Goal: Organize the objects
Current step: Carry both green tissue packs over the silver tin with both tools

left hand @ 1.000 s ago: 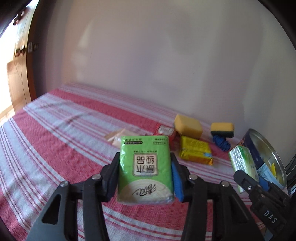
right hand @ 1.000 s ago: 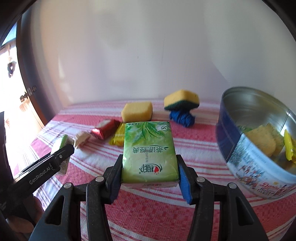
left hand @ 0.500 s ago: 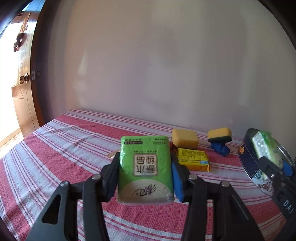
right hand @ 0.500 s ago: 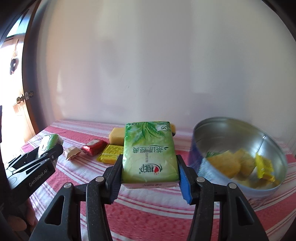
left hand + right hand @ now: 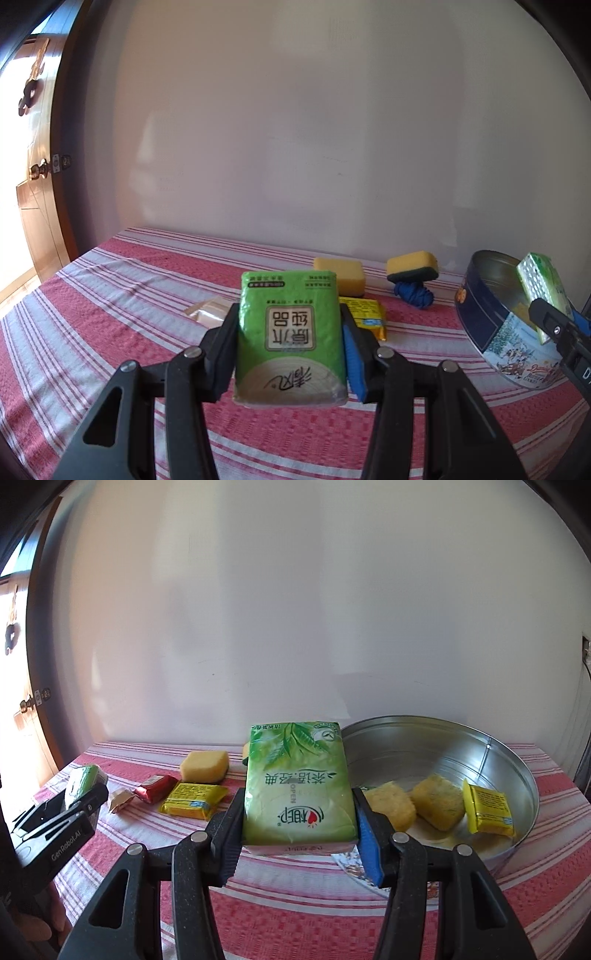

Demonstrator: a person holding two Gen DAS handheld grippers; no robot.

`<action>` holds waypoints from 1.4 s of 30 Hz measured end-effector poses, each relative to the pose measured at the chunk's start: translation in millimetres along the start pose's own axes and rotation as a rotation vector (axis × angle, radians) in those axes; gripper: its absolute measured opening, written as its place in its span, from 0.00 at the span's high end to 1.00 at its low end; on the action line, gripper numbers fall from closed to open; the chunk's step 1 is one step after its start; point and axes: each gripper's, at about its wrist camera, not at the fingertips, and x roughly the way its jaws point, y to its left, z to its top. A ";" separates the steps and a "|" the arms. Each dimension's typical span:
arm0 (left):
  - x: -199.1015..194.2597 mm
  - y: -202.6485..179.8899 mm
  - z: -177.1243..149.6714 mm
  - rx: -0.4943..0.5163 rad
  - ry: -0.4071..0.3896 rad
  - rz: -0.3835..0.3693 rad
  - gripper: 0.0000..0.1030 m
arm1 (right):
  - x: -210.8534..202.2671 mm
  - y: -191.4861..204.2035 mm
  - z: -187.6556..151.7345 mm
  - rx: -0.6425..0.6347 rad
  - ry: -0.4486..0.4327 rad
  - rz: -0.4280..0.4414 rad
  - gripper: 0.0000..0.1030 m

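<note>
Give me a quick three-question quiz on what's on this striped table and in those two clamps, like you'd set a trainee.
1. True or false: the round tin is empty.
2. What does the left gripper hold?
A. a yellow sponge
B. a green tissue pack
C. a blue cord
3. Fill in: the right gripper is shut on a pale green ____.

Key: 1 false, it holds yellow items; 2 B; 3 tissue pack.
</note>
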 end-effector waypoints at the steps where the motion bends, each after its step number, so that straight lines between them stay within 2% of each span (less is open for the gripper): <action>1: 0.3 -4.3 0.0 0.003 0.004 -0.007 0.53 | -3.8 -6.0 0.0 -0.001 -0.002 0.000 0.46; 8: -2.0 -34.4 -0.4 0.035 0.005 -0.042 0.53 | -15.8 -9.9 0.2 -0.010 -0.030 -0.020 0.46; 17: -4.5 -63.9 0.8 0.058 0.010 -0.071 0.53 | -21.5 -36.9 7.5 0.019 -0.041 -0.050 0.46; 36: -8.3 -147.6 14.8 0.125 -0.021 -0.198 0.53 | -28.6 -119.8 17.7 0.085 -0.063 -0.180 0.46; 42: -3.2 -173.4 19.9 0.135 -0.018 -0.235 0.53 | -16.7 -142.0 23.2 0.082 -0.064 -0.240 0.46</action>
